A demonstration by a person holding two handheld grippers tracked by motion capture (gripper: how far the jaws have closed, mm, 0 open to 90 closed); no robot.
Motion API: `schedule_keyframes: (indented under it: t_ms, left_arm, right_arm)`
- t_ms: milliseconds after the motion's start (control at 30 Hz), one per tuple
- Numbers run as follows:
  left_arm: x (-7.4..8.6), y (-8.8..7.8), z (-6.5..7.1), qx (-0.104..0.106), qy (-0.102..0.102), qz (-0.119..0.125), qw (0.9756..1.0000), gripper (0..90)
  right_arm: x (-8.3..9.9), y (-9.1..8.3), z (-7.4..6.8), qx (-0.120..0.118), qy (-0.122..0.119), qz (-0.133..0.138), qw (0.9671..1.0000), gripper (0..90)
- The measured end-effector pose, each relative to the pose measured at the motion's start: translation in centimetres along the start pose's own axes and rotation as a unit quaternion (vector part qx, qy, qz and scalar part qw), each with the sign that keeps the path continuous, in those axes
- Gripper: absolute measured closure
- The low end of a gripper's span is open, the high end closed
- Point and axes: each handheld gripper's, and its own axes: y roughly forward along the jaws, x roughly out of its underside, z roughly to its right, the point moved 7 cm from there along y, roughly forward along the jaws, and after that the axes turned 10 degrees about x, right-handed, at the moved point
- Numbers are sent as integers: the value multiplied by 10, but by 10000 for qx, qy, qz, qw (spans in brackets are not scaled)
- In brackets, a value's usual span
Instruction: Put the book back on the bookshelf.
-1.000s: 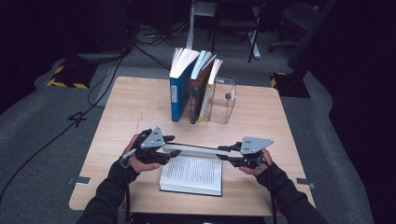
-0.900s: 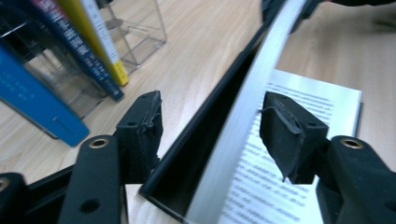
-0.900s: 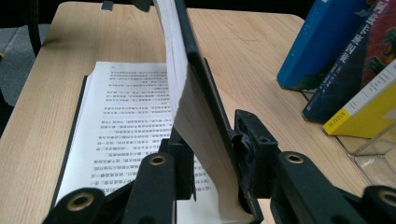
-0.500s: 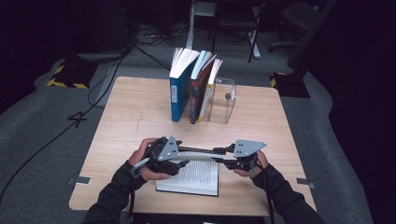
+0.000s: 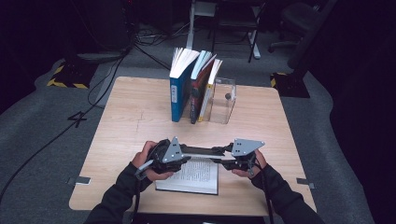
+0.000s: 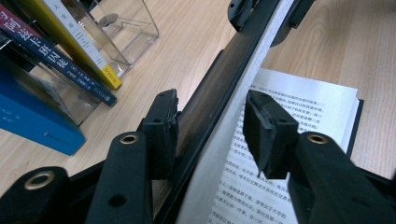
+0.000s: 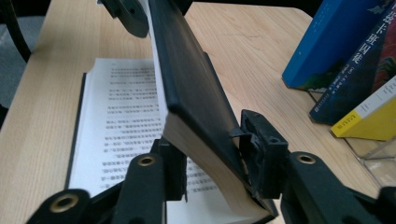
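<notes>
The open book (image 5: 191, 176) lies at the table's (image 5: 126, 116) near edge, its raised half standing between both grippers. The left gripper (image 6: 210, 126) has been closing, one pad touching the cover. The right gripper (image 7: 210, 154), easing open, pinches the raised half.

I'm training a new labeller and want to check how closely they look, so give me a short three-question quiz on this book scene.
1. How many books stand against the clear bookend at the far side of the table?
2. True or false: the open book near the person lies with both halves flat on the table.
3. The leftmost standing book has a cover that is: A) red, B) blue, C) white.

Key: 1) three; 2) false, one half is raised on edge above the printed page; 3) B.
</notes>
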Motion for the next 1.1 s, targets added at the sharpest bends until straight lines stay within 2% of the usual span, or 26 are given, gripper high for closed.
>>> schedule_keyframes:
  t_ms: [67, 133, 200, 233, 300, 400, 433, 467, 500, 567, 633, 667, 700, 800, 867, 900, 1100]
  left_arm:
    - [1, -1, -1, 91, -29, 101, 9999, 578]
    - [1, -2, -1, 108, -49, 129, 9998, 578]
    - [2, -3, -2, 181, -107, 260, 9994, 579]
    - [2, -3, -3, 198, -148, 317, 9992, 577]
    - [3, -3, -4, 206, -174, 314, 9991, 574]
    - [3, -4, -5, 219, -245, 355, 9988, 555]
    - [1, -3, -6, 176, -310, 385, 9986, 539]
    - [1, -3, -6, 176, -310, 385, 9986, 485]
    - [0, -2, -6, 134, -331, 367, 9987, 485]
    - [-1, 1, -5, -84, -198, 154, 9996, 430]
    - [-2, 3, -2, -73, -76, 84, 9999, 403]
    - [-2, 4, -1, -176, -12, -2, 9998, 420]
    - [-2, 4, -2, -254, 11, -54, 9997, 478]
    - [-1, 3, -1, -140, -35, -54, 9999, 549]
    - [0, 2, 0, -137, -13, -70, 9999, 563]
    - [0, 2, 0, -130, -9, -20, 9999, 569]
    - [10, -6, -3, -79, -228, 379, 9990, 580]
  right_arm:
    - [4, 2, 2, 30, -42, -71, 10000, 522]
    - [9, 2, 6, 48, 3, -130, 9999, 516]
    - [18, 5, 13, -23, 208, -162, 9996, 501]
    - [21, 8, 16, -33, 166, -178, 9997, 512]
    - [23, 10, 16, -192, 200, -106, 9996, 597]
    - [21, 11, 13, -31, -21, -93, 9999, 640]
    - [20, 11, 13, -3, -46, -107, 9999, 645]
    - [20, 11, 13, -3, -46, -107, 9999, 645]
    - [19, 10, 12, 28, -65, -131, 9999, 649]
    - [18, 10, 11, 42, -106, -147, 9998, 660]
    - [16, 9, 9, 47, -172, -176, 9997, 665]
    - [16, 9, 8, 53, -215, -195, 9996, 665]
    - [15, 9, 8, 68, -228, -213, 9995, 664]
    - [15, 9, 8, 102, -218, -218, 9995, 663]
    - [14, 10, 7, 137, -240, -242, 9993, 662]
    - [13, 10, 6, 157, -273, -246, 9992, 662]
    - [4, 10, 5, 216, -105, -111, 9996, 618]
